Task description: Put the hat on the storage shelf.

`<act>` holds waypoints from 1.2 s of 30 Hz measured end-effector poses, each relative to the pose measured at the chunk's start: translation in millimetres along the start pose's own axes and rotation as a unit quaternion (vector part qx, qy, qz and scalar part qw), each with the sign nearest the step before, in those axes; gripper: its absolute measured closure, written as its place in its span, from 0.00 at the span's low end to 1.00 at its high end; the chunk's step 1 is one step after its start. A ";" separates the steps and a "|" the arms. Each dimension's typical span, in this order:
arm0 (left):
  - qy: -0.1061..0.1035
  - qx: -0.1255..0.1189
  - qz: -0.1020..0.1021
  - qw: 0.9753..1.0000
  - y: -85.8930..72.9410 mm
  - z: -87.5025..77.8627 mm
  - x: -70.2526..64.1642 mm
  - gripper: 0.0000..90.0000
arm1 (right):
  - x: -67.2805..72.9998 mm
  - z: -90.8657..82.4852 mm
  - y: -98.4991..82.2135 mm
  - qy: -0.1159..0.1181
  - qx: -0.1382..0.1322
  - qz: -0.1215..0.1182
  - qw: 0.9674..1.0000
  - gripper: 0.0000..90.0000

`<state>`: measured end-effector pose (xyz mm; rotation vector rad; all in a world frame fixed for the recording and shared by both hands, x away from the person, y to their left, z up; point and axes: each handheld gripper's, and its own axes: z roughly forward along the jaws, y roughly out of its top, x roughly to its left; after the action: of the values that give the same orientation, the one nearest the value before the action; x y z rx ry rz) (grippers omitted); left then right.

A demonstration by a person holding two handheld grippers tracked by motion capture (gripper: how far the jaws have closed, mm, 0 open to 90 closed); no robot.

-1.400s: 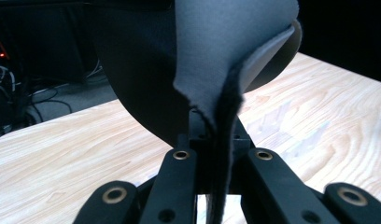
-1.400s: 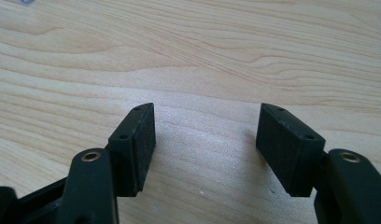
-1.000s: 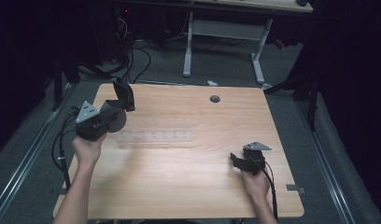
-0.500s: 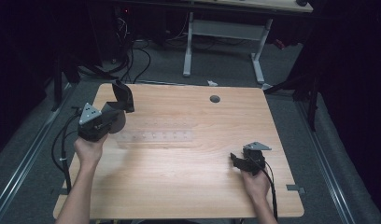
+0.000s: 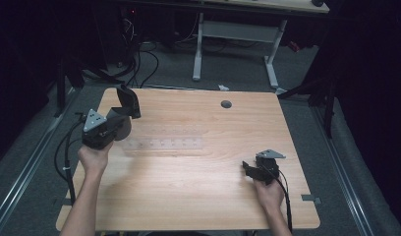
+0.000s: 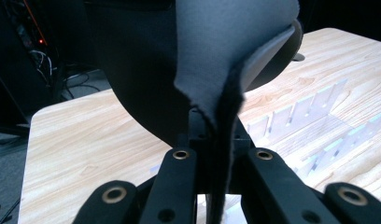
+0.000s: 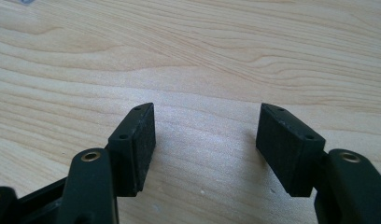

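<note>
My left gripper (image 5: 121, 114) hovers over the table's far left corner, shut on a dark grey, felt-like folded piece (image 5: 128, 101) that sticks up beyond its tips. In the left gripper view the piece (image 6: 179, 60) bulges wide above my left gripper (image 6: 216, 154), its folded edge pinched between the jaws. A clear plastic divider tray (image 5: 164, 145) with several compartments lies on the wooden table (image 5: 198, 196), just right of that gripper, and shows again as the clear tray (image 6: 319, 126). My right gripper (image 5: 247, 168) rests low near the front right, open, and the right gripper (image 7: 205, 140) has bare wood between its pads.
A round cable hole (image 5: 226, 103) sits near the table's far edge. Cables (image 5: 66, 152) trail off the left side. Behind the table stands another desk's white frame (image 5: 233, 34) on dark floor.
The left gripper with the dark piece has edged slightly toward the table's middle. The right gripper has kept still.
</note>
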<state>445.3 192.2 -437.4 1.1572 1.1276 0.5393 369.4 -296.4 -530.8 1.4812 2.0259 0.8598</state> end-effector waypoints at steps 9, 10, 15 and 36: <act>0.004 0.001 -0.003 1.000 -5.6 2.2 2.1 0.96 | 0.0 0.0 0.0 0.000 0.000 0.000 1.000 0.42; 0.005 0.002 -0.005 1.000 -6.5 2.6 2.6 0.96 | 0.1 -0.1 0.0 0.000 0.000 0.001 1.000 0.42; 0.005 -0.006 -0.015 1.000 -7.2 1.6 4.8 0.96 | 0.1 0.0 0.0 0.000 0.000 0.000 1.000 0.42; 0.019 -0.013 -0.042 0.999 -7.9 4.1 1.1 0.96 | 0.2 -0.1 0.0 0.000 0.000 0.001 1.000 0.42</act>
<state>447.8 188.4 -445.2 1.0764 1.1929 0.5122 369.3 -296.2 -530.8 1.4828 2.0252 0.8591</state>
